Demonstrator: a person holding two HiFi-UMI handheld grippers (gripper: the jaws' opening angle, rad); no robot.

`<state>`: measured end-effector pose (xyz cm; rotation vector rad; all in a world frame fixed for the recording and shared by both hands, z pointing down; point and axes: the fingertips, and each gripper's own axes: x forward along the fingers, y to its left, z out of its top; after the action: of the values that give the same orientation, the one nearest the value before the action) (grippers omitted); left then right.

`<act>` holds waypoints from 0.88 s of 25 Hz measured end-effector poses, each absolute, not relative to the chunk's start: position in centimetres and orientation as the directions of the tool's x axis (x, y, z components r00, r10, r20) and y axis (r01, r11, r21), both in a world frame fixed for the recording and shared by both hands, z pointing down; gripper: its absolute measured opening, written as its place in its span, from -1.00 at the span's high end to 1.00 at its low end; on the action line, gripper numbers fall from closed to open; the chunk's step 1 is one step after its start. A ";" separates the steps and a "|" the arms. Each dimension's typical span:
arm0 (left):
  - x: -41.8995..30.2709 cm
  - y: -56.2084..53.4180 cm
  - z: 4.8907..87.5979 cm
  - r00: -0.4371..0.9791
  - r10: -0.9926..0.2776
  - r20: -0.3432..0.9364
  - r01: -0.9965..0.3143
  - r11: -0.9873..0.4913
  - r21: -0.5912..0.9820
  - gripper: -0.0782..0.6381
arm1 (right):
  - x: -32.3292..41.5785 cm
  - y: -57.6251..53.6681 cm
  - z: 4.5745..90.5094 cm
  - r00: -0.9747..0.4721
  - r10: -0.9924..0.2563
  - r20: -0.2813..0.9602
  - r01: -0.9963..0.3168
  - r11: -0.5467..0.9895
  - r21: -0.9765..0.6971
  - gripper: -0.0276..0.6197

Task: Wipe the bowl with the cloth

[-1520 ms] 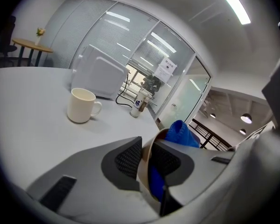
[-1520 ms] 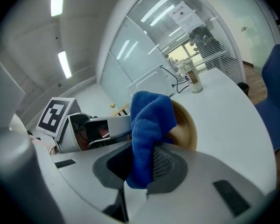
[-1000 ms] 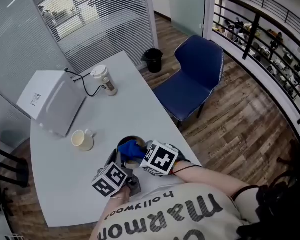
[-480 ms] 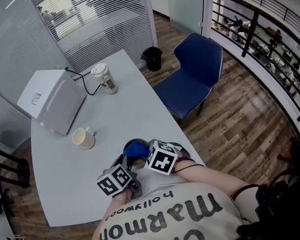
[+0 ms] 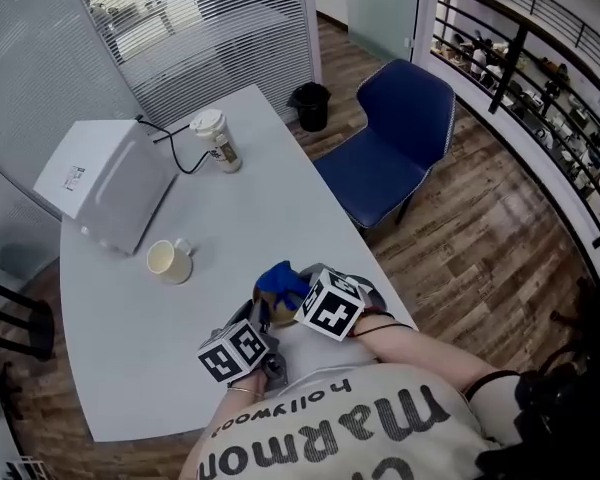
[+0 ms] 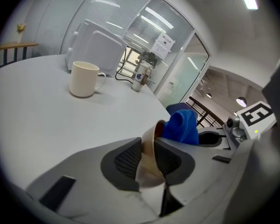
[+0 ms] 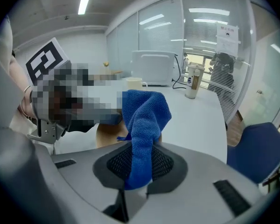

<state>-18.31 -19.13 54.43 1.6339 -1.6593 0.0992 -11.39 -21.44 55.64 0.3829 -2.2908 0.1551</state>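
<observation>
The left gripper pinches the rim of the tan bowl between its pads (bowl tipped on edge) at the near edge of the white table. The right gripper is clamped on the blue cloth, bunched at the bowl's mouth; a mug stands well beyond.

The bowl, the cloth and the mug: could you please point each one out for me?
bowl (image 6: 148, 148), left gripper view, on its tan wall below the rim
cloth (image 7: 144, 118), right gripper view, on its bunched upper fold
mug (image 5: 166, 260), head view, on its open top
</observation>
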 end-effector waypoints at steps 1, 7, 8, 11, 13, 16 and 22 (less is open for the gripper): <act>-18.4 -19.1 54.5 0.144 -0.810 0.568 -0.870 0.171 0.463 0.58 | -11.4 -21.8 55.4 -0.643 -0.250 0.724 -0.342 0.939 0.020 0.73; -19.6 -19.1 55.1 0.165 -0.805 0.570 -0.790 0.238 0.565 0.58 | -11.7 -23.5 53.2 -0.690 -0.338 0.640 -0.477 0.877 -0.052 0.73; -20.1 -19.1 55.2 0.164 -0.804 0.572 -0.770 0.258 0.584 0.58 | -12.0 -23.5 52.5 -0.710 -0.340 0.617 -0.495 0.864 -0.095 0.73; -21.4 -19.0 55.2 0.161 -0.798 0.581 -0.752 0.282 0.595 0.67 | -13.9 -23.0 49.8 -0.794 -0.311 0.522 -0.507 0.812 -0.289 0.73; -21.9 -18.8 54.7 0.171 -0.797 0.579 -0.759 0.268 0.593 0.73 | -15.3 -22.2 48.1 -0.840 -0.293 0.456 -0.495 0.759 -0.424 0.73; -22.2 -19.0 53.9 0.195 -0.800 0.567 -0.773 0.231 0.591 0.76 | -16.9 -21.2 46.5 -0.867 -0.287 0.407 -0.476 0.720 -0.505 0.73; -23.5 -19.1 53.0 0.197 -0.821 0.536 -0.698 0.266 0.664 0.71 | -18.4 -19.9 46.9 -0.834 -0.335 0.438 -0.536 0.683 -0.497 0.73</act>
<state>-23.55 -19.09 52.99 1.4664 -1.5341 -0.1533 -18.42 -19.94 46.88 0.6895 -2.5844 0.9068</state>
